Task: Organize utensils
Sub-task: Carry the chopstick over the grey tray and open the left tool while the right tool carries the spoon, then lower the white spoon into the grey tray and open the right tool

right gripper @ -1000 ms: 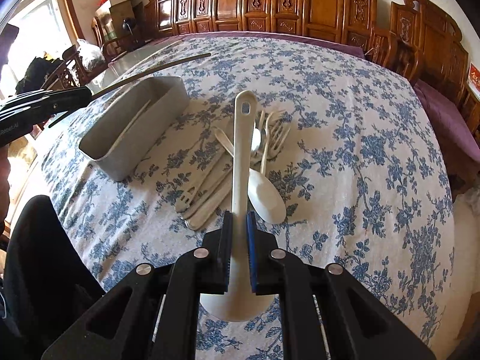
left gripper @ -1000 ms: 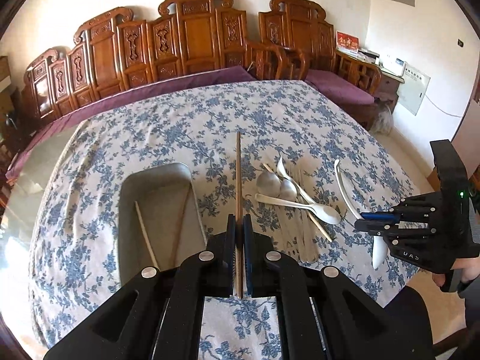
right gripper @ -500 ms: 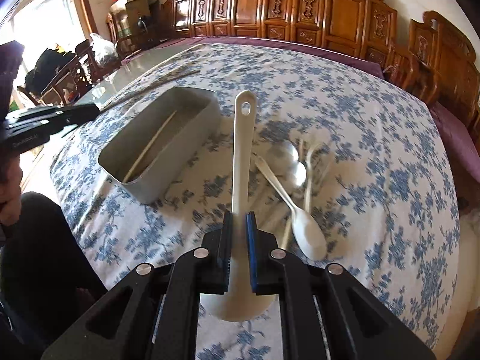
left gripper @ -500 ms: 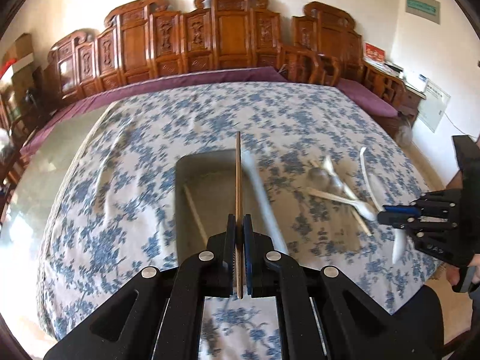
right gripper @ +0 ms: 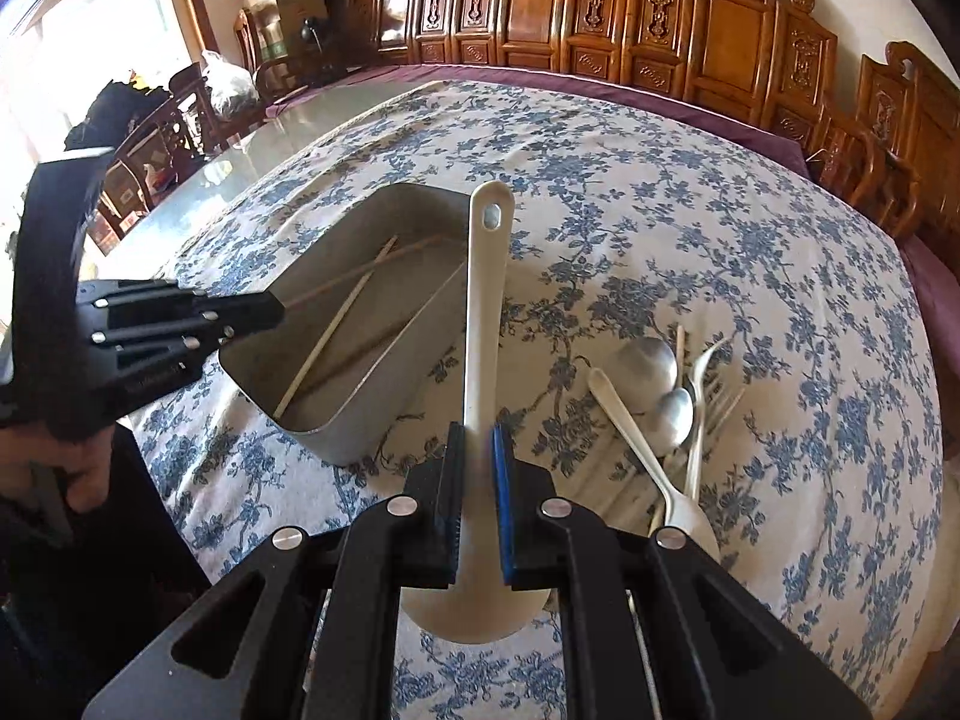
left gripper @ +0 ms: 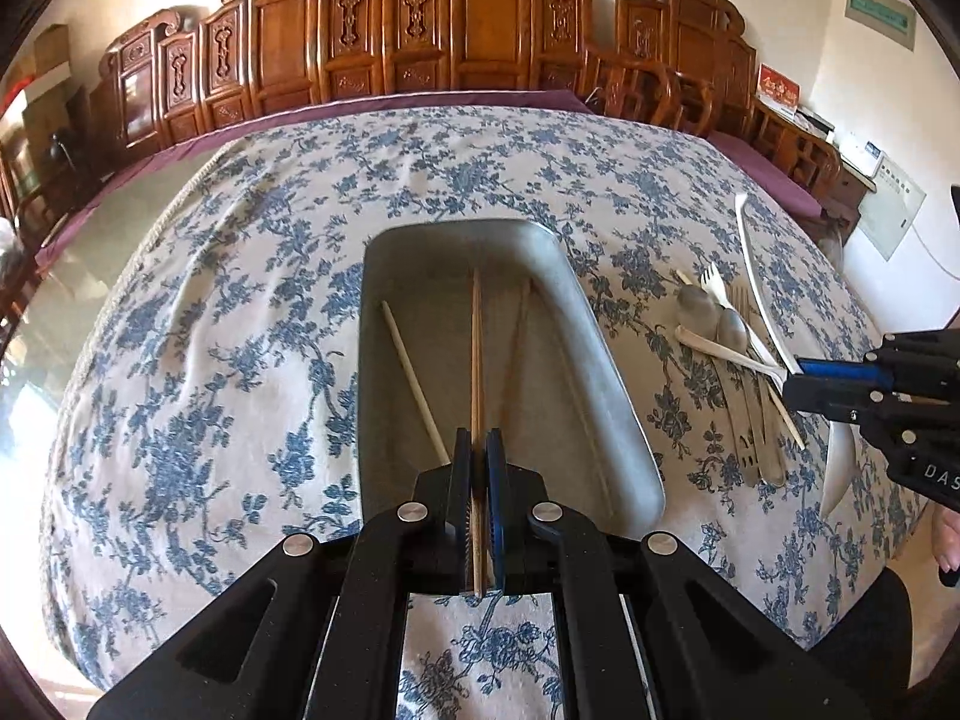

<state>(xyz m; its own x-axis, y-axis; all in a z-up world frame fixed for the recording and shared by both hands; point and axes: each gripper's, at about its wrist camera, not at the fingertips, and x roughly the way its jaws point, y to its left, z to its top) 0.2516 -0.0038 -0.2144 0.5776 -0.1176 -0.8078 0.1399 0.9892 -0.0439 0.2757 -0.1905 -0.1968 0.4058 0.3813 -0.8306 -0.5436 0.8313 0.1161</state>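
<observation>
My left gripper [left gripper: 478,450] is shut on a brown wooden chopstick [left gripper: 476,354], held over the grey metal tray [left gripper: 606,372], its far tip inside the tray. A pale chopstick [left gripper: 414,384] lies in the tray. My right gripper [right gripper: 477,450] is shut on the handle of a large white ladle [right gripper: 486,300], whose handle end hangs over the tray's right rim [right gripper: 420,324]. The same gripper [left gripper: 798,381] shows at the right edge of the left wrist view, and the left gripper [right gripper: 270,309] shows at the left of the right wrist view. A pile of spoons and forks [right gripper: 666,408] lies on the cloth right of the tray.
A blue-flowered tablecloth [left gripper: 240,300] covers the table. Carved wooden chairs [left gripper: 420,30] line the far side, and a bare glossy tabletop [right gripper: 288,132] extends to the left. A person's hand [right gripper: 72,468] holds the left gripper at the near left.
The left gripper carried the chopstick left and down, from over the cloth to over the tray. The right gripper brought the ladle left, from above the utensil pile to the tray's rim.
</observation>
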